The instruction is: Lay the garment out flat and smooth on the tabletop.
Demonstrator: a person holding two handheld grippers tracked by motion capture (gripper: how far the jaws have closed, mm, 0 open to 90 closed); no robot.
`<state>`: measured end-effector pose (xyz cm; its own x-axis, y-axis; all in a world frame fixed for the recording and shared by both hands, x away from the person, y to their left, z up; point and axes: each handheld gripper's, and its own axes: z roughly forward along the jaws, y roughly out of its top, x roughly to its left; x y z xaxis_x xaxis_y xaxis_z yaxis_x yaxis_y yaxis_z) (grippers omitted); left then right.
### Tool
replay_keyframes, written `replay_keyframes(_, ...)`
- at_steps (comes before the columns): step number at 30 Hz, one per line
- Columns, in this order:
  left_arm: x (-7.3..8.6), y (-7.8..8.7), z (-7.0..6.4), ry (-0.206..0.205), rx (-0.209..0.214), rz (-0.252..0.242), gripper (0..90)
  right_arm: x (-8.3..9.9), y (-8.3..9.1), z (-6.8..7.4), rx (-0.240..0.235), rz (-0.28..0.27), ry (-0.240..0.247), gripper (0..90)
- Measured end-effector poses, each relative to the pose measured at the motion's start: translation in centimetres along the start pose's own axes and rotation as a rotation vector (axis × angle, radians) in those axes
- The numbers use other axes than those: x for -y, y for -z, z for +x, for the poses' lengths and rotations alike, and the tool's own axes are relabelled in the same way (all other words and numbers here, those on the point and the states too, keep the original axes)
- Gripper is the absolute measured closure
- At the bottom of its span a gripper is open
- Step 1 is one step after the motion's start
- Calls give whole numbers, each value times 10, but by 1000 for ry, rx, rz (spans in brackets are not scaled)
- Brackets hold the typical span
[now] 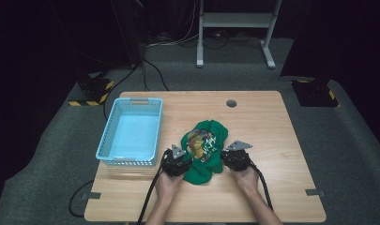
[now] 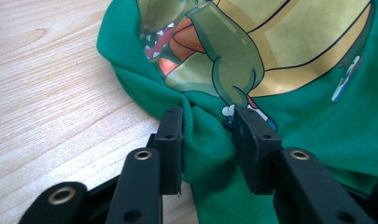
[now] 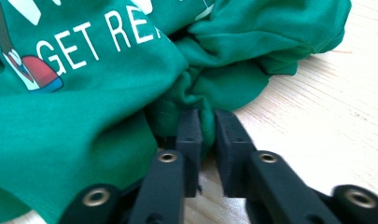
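1. Green cotton, bunched into a loose heap: the T-shirt lies on the wooden table, a little toward the person's edge from the middle and just right of the blue basket, without touching it.
2. Seen from the high view, the heap's long axis runs from the near left to the far right, its broader end toward the far side of the table; the printed front faces up.
3. At the shirt's near-left edge, the left gripper has its jaws set either side of a raised fold of cloth, just below the printed cartoon crocodile. The jaws stand fairly wide, and how firmly they press the fold cannot be told.
4. At the near-right edge, the right gripper pinches a thin gathered fold between jaws drawn almost together, with white lettering reading "GET RE" on the cloth beyond.
5. Both grippers sit low at the table surface on opposite sides of the heap, each held in one of the person's hands.
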<state>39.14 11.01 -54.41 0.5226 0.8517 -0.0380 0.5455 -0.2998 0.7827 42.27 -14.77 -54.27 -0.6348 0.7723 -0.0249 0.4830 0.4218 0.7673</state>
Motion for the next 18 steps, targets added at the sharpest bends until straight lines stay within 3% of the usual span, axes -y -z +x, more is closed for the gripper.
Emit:
replay_keyframes(6, -3, -1, 1, 10, 23, 15, 750, 4, 3, -4, -5, -9, 2, 874)
replay_keyframes(10, -5, 0, 1, -10, 17, 26, 802, 9, 10, -10, 5, 1, 1, 877)
replay_keyframes(18, -6, 1, 4, -25, -29, 31, 809, 35, 42, -43, 68, -7, -83, 876)
